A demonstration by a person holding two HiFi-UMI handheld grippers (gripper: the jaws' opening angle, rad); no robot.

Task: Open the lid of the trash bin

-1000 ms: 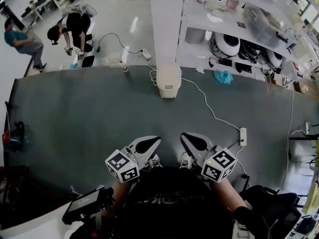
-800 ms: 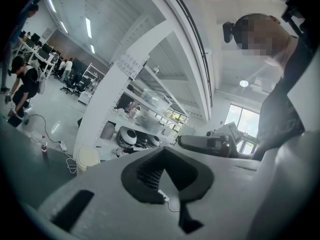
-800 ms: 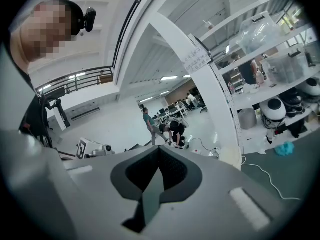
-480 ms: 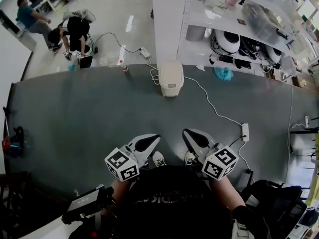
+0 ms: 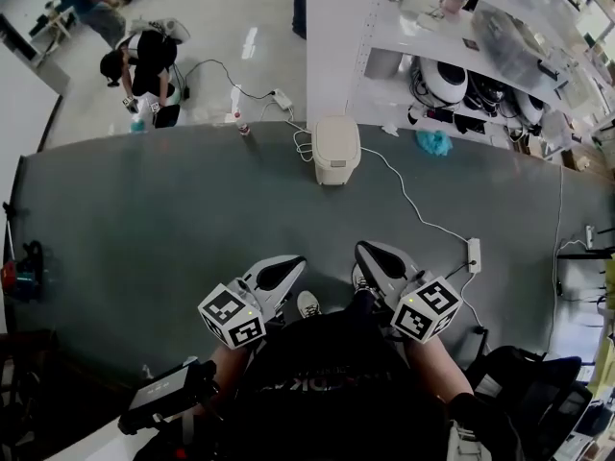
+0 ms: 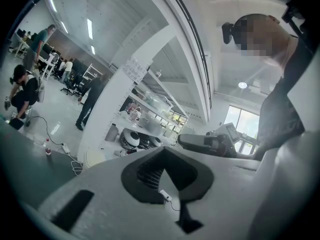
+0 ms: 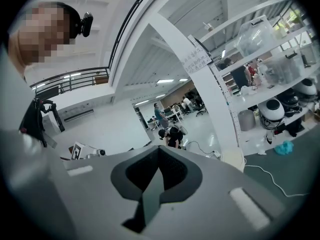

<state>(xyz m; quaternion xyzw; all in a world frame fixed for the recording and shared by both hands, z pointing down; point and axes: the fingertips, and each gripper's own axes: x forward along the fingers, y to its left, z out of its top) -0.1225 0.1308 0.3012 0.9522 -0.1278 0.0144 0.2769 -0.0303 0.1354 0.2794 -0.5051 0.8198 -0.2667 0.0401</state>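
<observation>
The cream trash bin (image 5: 336, 150) stands with its lid down at the far edge of the dark grey mat (image 5: 144, 219), just before a white pillar (image 5: 332, 27). It also peeks over the jaws as the bin (image 6: 92, 157) in the left gripper view and the bin (image 7: 232, 159) in the right gripper view. My left gripper (image 5: 286, 269) and right gripper (image 5: 370, 255) hang close to my body, well short of the bin, side by side and pointing toward it. Both are shut with nothing in them, left gripper (image 6: 162, 149) and right gripper (image 7: 159, 148) alike.
A white cable (image 5: 413, 214) runs from the bin to a power strip (image 5: 472, 254) on the mat at right. White shelves (image 5: 480, 36) with gear stand behind at right, a blue cloth (image 5: 432, 142) below them. A small bottle (image 5: 242, 128) stands left of the bin. A person (image 5: 144, 60) crouches far left.
Both grippers have travelled forward with my steps, still shut. The bin has drifted slightly right in the head view. People at the far left have shifted about.
</observation>
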